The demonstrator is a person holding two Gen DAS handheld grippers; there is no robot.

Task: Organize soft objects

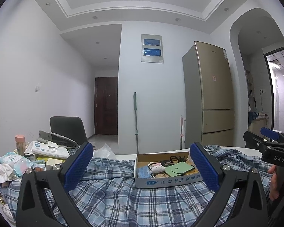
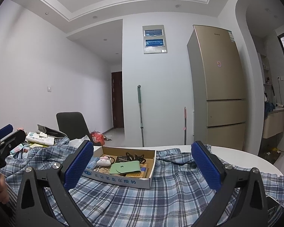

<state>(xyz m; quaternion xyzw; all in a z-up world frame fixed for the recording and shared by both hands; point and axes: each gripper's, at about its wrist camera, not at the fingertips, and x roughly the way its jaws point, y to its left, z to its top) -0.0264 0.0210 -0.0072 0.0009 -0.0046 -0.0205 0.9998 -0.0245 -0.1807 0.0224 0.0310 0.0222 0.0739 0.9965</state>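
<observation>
A blue and white plaid shirt (image 1: pixel 123 194) lies spread and rumpled over the table; it also shows in the right wrist view (image 2: pixel 161 198). On it stands a shallow cardboard box (image 1: pixel 166 182) (image 2: pixel 121 178) holding a small white plush toy (image 1: pixel 157 167) (image 2: pixel 103 161), a green pouch (image 1: pixel 177 168) (image 2: pixel 126 167), black cords and other small items. My left gripper (image 1: pixel 142 168) is open and empty, above the shirt just before the box. My right gripper (image 2: pixel 143 165) is open and empty, to the right of the left one, which shows in the right wrist view (image 2: pixel 1 138).
Clutter sits at the table's left: tissue packs (image 1: pixel 47 148), a wipes packet (image 1: pixel 15 161), a jar (image 1: pixel 20 143). A black chair (image 1: pixel 68 128) stands behind the table. A gold fridge (image 2: pixel 219 87) and two mops (image 2: pixel 141 115) stand by the far wall. The white table edge (image 2: pixel 255 158) curves at the right.
</observation>
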